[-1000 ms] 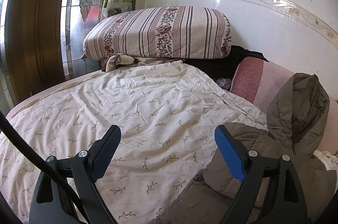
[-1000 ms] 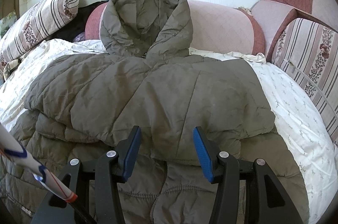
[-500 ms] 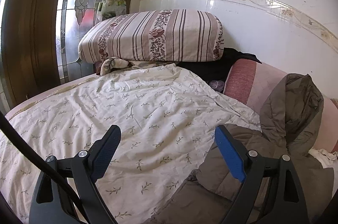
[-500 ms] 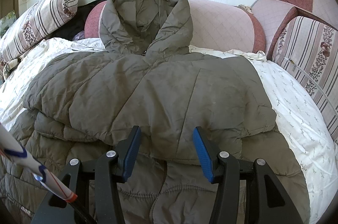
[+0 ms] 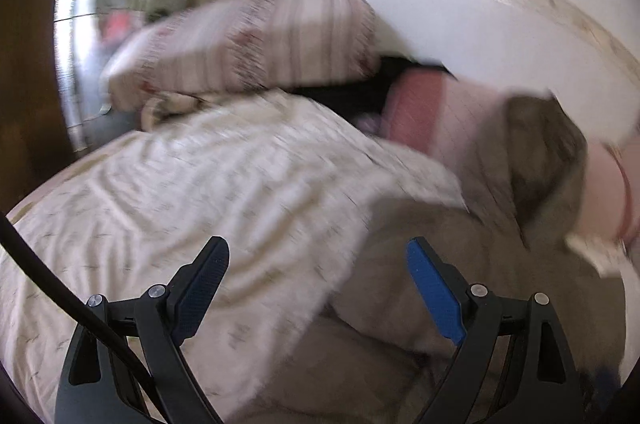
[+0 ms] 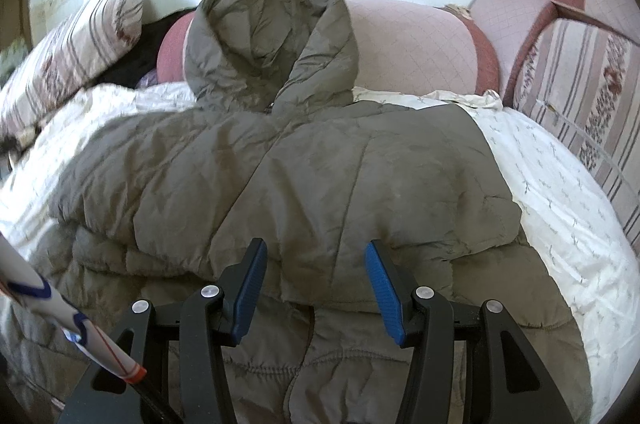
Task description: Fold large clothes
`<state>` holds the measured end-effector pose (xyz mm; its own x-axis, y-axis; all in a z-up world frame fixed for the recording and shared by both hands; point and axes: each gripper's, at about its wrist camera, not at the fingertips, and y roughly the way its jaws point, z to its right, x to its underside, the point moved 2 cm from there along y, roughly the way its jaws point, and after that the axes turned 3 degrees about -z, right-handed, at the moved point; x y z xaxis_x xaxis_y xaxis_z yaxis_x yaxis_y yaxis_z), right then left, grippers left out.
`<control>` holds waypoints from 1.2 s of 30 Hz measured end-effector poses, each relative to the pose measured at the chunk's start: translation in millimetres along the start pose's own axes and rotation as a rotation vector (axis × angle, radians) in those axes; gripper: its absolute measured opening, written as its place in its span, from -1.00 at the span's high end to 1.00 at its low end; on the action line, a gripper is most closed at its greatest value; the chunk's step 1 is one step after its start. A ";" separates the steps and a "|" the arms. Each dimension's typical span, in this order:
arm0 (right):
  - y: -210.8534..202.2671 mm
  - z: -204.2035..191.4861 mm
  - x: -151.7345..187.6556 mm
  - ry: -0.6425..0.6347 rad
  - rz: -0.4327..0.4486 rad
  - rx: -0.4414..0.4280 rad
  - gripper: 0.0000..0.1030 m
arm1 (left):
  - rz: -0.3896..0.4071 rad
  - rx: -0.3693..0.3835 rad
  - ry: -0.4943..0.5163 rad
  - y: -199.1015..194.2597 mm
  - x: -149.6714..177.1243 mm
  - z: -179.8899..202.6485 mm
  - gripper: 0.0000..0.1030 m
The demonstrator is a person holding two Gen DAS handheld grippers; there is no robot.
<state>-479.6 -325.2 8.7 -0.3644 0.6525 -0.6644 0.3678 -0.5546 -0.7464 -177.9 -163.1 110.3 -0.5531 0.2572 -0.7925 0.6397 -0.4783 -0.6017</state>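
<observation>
A large grey-olive hooded padded jacket lies on a bed, hood propped against a pink cushion, both sleeves folded across the body. My right gripper is open and empty, hovering just above the folded sleeve edge near the jacket's middle. In the blurred left wrist view the jacket lies at the right, its hood upright. My left gripper is open and empty, above the sheet beside the jacket's left edge.
A white leaf-print sheet covers the bed. A striped pillow lies at the far left, pink and red cushions along the white wall, a striped cushion at the right. A dark garment lies behind.
The left gripper has swung quickly to the right, blurring its view and bringing more of the jacket into it. The right gripper has barely moved. Both stay open.
</observation>
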 end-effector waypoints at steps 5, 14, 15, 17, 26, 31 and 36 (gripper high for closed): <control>-1.6 11.5 -3.7 0.060 0.009 -0.002 -0.08 | -0.155 0.126 0.140 20.3 23.5 41.4 -0.74; 12.2 18.0 -0.7 0.089 -0.060 -0.010 -0.08 | -0.332 0.146 0.199 49.3 51.7 57.8 -0.75; 11.1 18.5 -0.8 0.091 -0.058 -0.013 -0.08 | -0.333 0.149 0.194 49.6 51.1 56.1 -0.75; 7.9 19.5 -1.9 0.097 -0.051 -0.024 -0.09 | -0.314 0.152 0.181 45.0 47.9 54.8 -0.75; -37.3 39.3 -11.0 0.165 -0.013 -0.100 -0.09 | -0.162 0.207 0.184 5.3 22.2 57.1 -0.75; -68.7 43.9 -21.6 0.192 -0.065 -0.159 -0.09 | -0.148 0.245 0.168 -9.7 15.9 54.2 -0.75; -118.3 40.7 -77.7 0.127 -0.038 -0.163 -0.09 | -0.123 0.265 0.143 -21.9 8.7 46.0 -0.75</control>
<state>-529.6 -331.4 147.0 -0.2738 0.7368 -0.6182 0.4933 -0.4442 -0.7479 -221.3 -189.0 121.2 -0.5253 0.4330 -0.7326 0.4013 -0.6331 -0.6619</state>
